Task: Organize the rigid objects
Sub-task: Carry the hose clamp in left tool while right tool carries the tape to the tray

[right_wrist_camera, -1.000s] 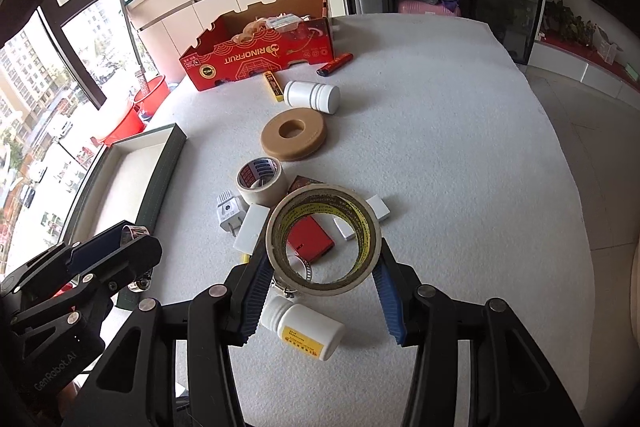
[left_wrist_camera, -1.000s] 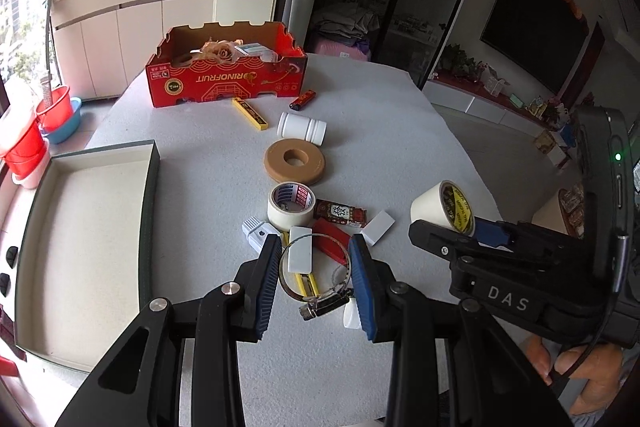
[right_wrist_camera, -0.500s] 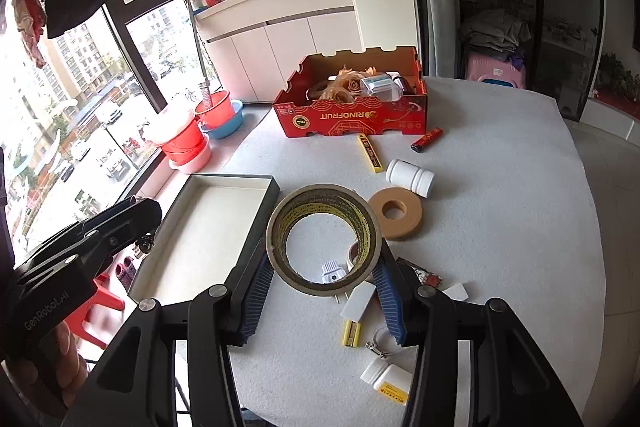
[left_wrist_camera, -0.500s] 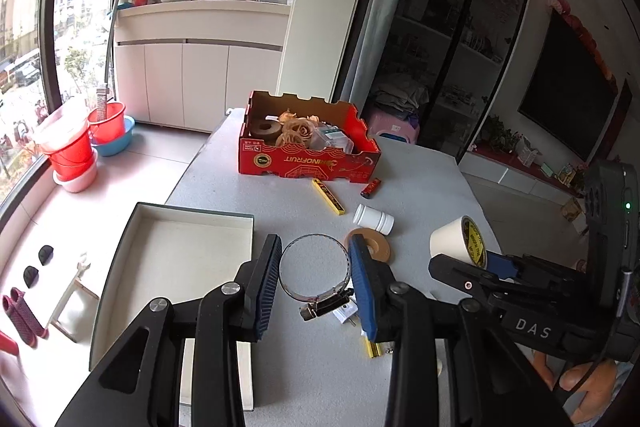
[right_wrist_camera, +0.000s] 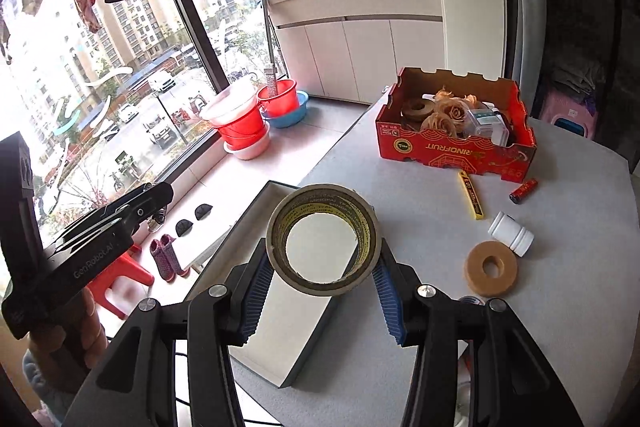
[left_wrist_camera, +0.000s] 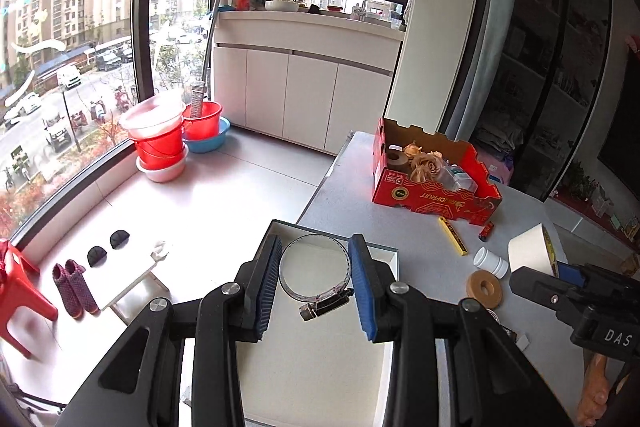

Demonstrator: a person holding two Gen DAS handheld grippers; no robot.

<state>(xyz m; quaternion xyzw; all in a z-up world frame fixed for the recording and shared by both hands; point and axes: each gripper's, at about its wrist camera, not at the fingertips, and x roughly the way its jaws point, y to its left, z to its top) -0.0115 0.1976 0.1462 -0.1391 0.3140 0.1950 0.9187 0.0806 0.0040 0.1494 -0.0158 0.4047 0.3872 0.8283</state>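
Note:
My left gripper (left_wrist_camera: 314, 283) is shut on a metal hose clamp (left_wrist_camera: 316, 275), carried above the shallow dark-rimmed tray (left_wrist_camera: 394, 257) at the table's left end. In the right wrist view my right gripper (right_wrist_camera: 322, 277) is shut on a roll of beige tape (right_wrist_camera: 324, 239), held over that same tray (right_wrist_camera: 316, 331). The tape roll (left_wrist_camera: 534, 249) and the right gripper's black body also show at the right of the left wrist view. The left gripper's body (right_wrist_camera: 100, 227) and the hand that holds it appear at the left of the right wrist view.
On the grey table lie a tan ring (right_wrist_camera: 490, 269), a white bottle (right_wrist_camera: 512, 234), a yellow bar (right_wrist_camera: 471, 195) and a red lighter (right_wrist_camera: 523, 190). A red cardboard box (right_wrist_camera: 456, 143) with several items stands behind them. Beyond the table edge are red buckets (left_wrist_camera: 164, 143), a red stool and slippers.
Both grippers have risen and swung left with their loads, from above the cluster of small objects to above the tray. The views now take in the floor and window.

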